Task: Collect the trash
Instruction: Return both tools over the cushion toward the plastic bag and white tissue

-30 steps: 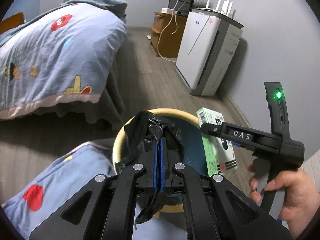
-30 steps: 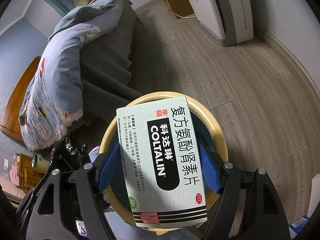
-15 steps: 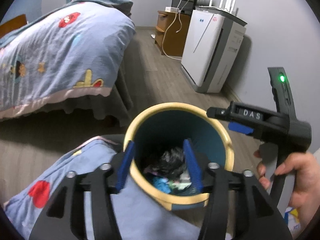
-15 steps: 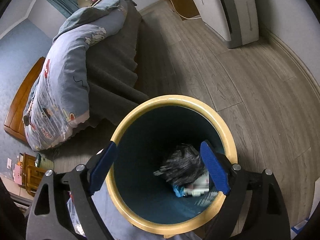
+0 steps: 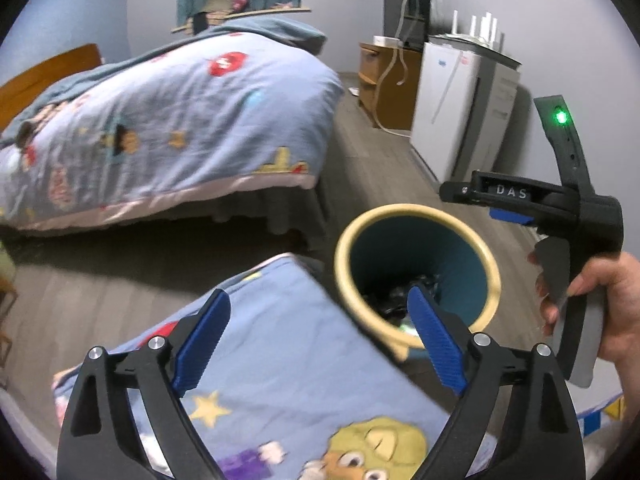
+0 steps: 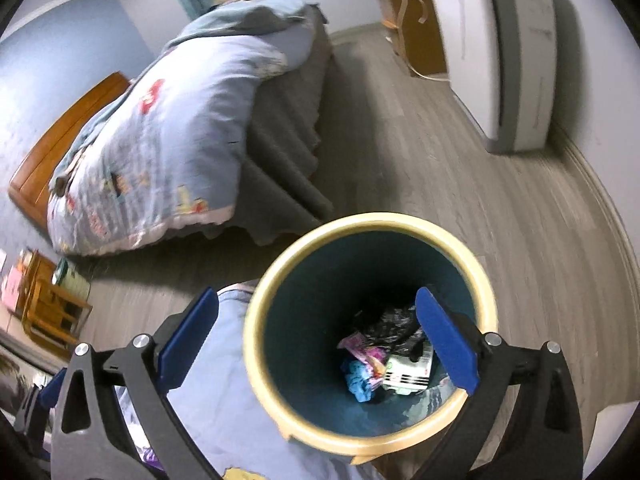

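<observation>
A second ago I had the black bag pinched in my left gripper and the medicine box in my right gripper; now both are released, fingers spread wide and empty. Both pieces lie at the bottom of the bin: the crumpled black bag on top, the medicine box beside it among other scraps (blue and pink, too blurred to name). The bin stands on the wood floor, beyond the cartoon-print blanket under my grippers. Past the bin sits the bed; to the bin's right, against the wall, a white appliance.
</observation>
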